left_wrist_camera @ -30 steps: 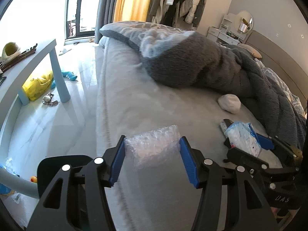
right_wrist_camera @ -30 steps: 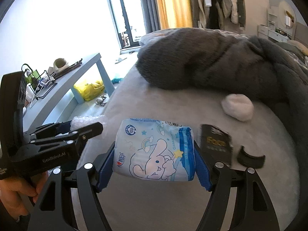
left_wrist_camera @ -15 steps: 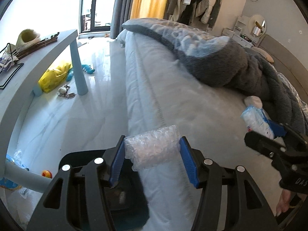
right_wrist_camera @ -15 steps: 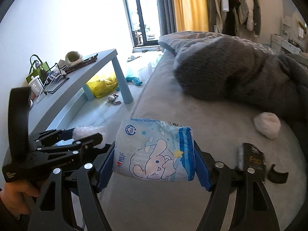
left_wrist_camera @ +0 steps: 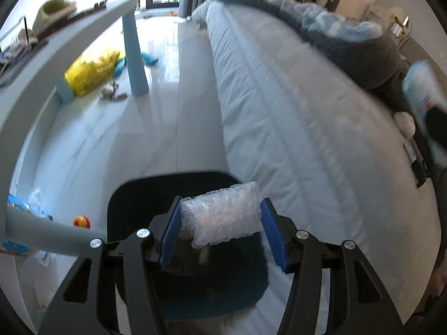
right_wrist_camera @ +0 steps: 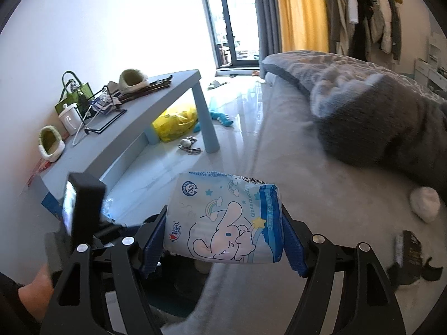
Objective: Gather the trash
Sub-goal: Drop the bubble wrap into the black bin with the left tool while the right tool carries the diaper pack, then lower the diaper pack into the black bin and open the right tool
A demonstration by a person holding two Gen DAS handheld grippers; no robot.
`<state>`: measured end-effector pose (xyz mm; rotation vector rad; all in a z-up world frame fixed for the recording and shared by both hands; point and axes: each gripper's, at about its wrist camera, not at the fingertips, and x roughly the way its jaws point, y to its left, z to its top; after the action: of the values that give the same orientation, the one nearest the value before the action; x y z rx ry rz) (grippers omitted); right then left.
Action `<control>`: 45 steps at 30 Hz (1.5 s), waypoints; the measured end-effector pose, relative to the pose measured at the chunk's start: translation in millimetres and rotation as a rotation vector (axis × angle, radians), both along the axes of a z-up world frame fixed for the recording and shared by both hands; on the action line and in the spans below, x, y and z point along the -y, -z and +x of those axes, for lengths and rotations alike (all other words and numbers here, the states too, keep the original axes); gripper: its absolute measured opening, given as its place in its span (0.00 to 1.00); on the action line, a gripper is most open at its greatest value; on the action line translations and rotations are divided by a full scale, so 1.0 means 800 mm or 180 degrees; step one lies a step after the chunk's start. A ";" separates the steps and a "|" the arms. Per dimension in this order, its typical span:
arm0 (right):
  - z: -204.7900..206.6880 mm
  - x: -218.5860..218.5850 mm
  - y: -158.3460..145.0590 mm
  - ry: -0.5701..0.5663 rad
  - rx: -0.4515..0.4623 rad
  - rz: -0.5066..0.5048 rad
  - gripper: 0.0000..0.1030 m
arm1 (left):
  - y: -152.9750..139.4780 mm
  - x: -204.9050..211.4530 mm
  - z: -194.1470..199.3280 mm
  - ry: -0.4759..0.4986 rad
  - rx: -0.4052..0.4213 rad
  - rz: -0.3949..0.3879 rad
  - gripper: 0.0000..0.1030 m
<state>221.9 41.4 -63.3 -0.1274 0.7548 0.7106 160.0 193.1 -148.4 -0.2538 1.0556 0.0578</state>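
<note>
Left tool [left_wrist_camera: 220, 219] clamps bubble wrap [left_wrist_camera: 220, 217] above the dark bin [left_wrist_camera: 134, 201] at 6 o'clock for dropping; right tool [right_wrist_camera: 223, 237] grips a tissue pack [right_wrist_camera: 223, 220].

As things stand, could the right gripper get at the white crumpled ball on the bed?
Probably not yet. The right gripper is shut on the tissue pack, so its jaws are full. The white ball lies bare on the bed with nothing over it; only the load blocks a grasp.

Bin [left_wrist_camera: 134, 195] mouth lies open between bed [left_wrist_camera: 307, 139] edge and table [left_wrist_camera: 33, 83]
</note>
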 end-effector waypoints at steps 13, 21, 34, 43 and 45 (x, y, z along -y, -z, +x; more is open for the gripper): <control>-0.008 -0.073 0.016 -0.0228 -0.0069 -0.0077 0.71 | 0.068 -0.057 -0.025 -0.0082 -0.0672 -0.0194 0.59; -0.007 -0.105 0.037 -0.0312 -0.0213 -0.0141 0.71 | 0.078 -0.070 -0.036 -0.0035 -0.0806 -0.0275 0.70; -0.003 -0.139 0.090 -0.0359 -0.0451 -0.0452 0.71 | 0.035 -0.120 -0.058 -0.0276 -0.0488 -0.0296 0.66; -0.005 -0.159 0.132 -0.0424 -0.0671 -0.0703 0.71 | -0.016 -0.141 -0.073 -0.0403 0.0013 -0.0248 0.61; -0.007 -0.164 0.141 -0.0452 -0.0736 -0.0727 0.71 | -0.026 -0.141 -0.077 -0.0400 0.0092 -0.0240 0.61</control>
<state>216.4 172.9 -176.4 -0.3126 1.0559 0.7806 98.5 306.2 -127.2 -0.3882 1.0135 0.1272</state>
